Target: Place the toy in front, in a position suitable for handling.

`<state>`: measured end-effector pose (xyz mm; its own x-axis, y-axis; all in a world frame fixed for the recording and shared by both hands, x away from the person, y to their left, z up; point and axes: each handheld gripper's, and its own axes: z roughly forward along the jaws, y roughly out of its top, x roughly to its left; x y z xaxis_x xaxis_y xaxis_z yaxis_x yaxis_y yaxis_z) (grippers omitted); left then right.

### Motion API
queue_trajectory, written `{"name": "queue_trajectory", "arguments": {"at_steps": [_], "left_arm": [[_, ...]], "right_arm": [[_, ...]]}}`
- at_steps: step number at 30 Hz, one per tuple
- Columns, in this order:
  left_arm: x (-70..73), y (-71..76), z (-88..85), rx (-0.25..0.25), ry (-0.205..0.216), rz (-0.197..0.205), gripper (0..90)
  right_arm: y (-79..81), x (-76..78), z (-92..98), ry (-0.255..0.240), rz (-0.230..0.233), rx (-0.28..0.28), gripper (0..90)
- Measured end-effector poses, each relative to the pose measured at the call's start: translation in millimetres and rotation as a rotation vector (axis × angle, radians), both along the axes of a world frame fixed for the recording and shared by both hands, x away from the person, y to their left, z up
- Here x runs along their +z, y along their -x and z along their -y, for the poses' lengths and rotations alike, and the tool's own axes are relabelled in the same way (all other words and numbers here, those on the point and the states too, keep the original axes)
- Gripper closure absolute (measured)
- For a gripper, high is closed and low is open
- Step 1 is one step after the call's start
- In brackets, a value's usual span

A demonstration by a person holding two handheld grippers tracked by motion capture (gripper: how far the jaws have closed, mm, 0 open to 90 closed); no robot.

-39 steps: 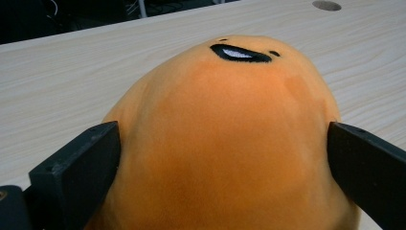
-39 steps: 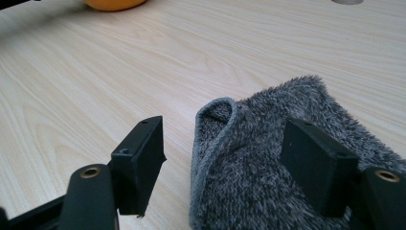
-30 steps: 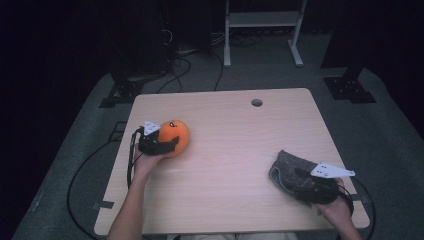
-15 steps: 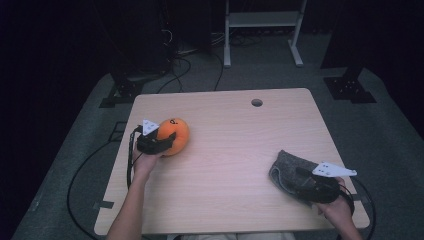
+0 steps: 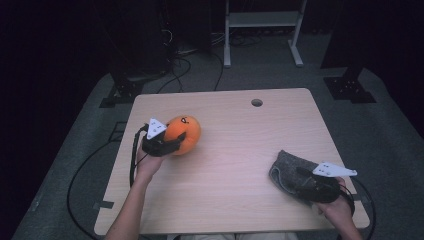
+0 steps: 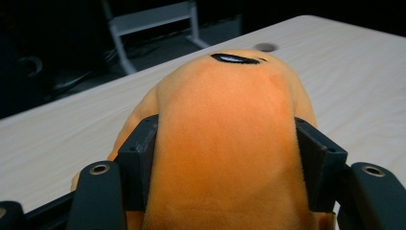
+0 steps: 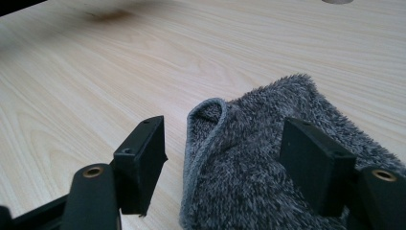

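An orange plush toy [image 5: 185, 133] with a black eye mark is at the left of the wooden table [image 5: 240, 150]. My left gripper [image 5: 168, 143] is shut on it; its jaws have just been closing and now press into both sides of the toy [image 6: 230, 96], which bulges between them. At the right front lies a grey fuzzy cloth [image 5: 285, 167]. My right gripper [image 5: 304, 181] rests low over it, open. In the right gripper view one jaw is over bare wood beside the folded edge of the cloth [image 7: 258, 163] and the other is above the pile.
A round cable hole [image 5: 256, 102] sits near the table's far edge. Beyond the table are a white frame stand [image 5: 262, 30], dark stands and cables on a grey floor. A black cable trails off the left edge from my left gripper.
The left gripper's jaws have shut on the orange toy, and hand and toy have shifted slightly right and up. The right gripper and the cloth have stayed put.
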<state>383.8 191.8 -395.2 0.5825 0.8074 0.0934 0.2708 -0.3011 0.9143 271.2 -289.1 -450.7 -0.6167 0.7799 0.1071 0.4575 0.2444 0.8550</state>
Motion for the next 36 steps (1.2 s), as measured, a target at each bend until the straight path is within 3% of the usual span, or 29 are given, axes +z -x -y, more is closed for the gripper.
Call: {"name": "queue_trajectory", "arguments": {"at_steps": [1, 2, 3, 5, 6, 7, 16, 28, 32, 36], "left_arm": [[4.2, 4.2, 8.5, -0.043, 0.001, 0.004, 35.2], [4.2, 4.2, 8.5, -0.043, 0.001, 0.004, 35.2], [8.0, 9.1, 19.7, -0.084, 0.001, 0.02, 35.1], [10.8, 13.4, 29.1, -0.12, -0.002, 0.026, 35.1], [10.8, 13.4, 29.1, -0.12, -0.002, 0.026, 35.1], [12.8, 17.7, 41.4, -0.162, -0.008, 0.032, 35.1], [5.9, 33.5, 86.9, -0.333, -0.034, -0.011, 35.0], [-4.4, 57.0, 127.4, -0.45, -0.091, -0.022, 34.3], [-9.6, 62.8, 135.6, -0.496, -0.094, -0.037, 34.3], [-13.1, 64.9, 140.1, -0.51, -0.102, -0.043, 33.9]], "right_arm": [[-0.3, -0.3, -0.3, -0.001, -0.001, -0.001, 31.2], [-0.3, -0.3, -0.3, -0.001, -0.001, -0.001, 31.2], [-0.6, -0.7, -0.3, 0.004, -0.004, -0.002, 31.2], [-0.4, -0.7, 0.1, 0.004, -0.001, -0.002, 31.2], [-0.4, -0.7, 0.1, 0.004, -0.001, -0.002, 31.2], [0.1, -0.1, 0.7, 0.003, 0.0, -0.004, 31.2], [0.3, 0.3, 4.2, -0.004, 0.001, -0.011, 31.2], [-1.4, -0.2, 8.1, -0.007, 0.003, -0.023, 31.3], [-1.3, -0.7, 8.9, -0.002, 0.0, -0.024, 31.2], [-1.0, -0.2, 8.8, -0.004, 0.003, -0.023, 31.2]]}}
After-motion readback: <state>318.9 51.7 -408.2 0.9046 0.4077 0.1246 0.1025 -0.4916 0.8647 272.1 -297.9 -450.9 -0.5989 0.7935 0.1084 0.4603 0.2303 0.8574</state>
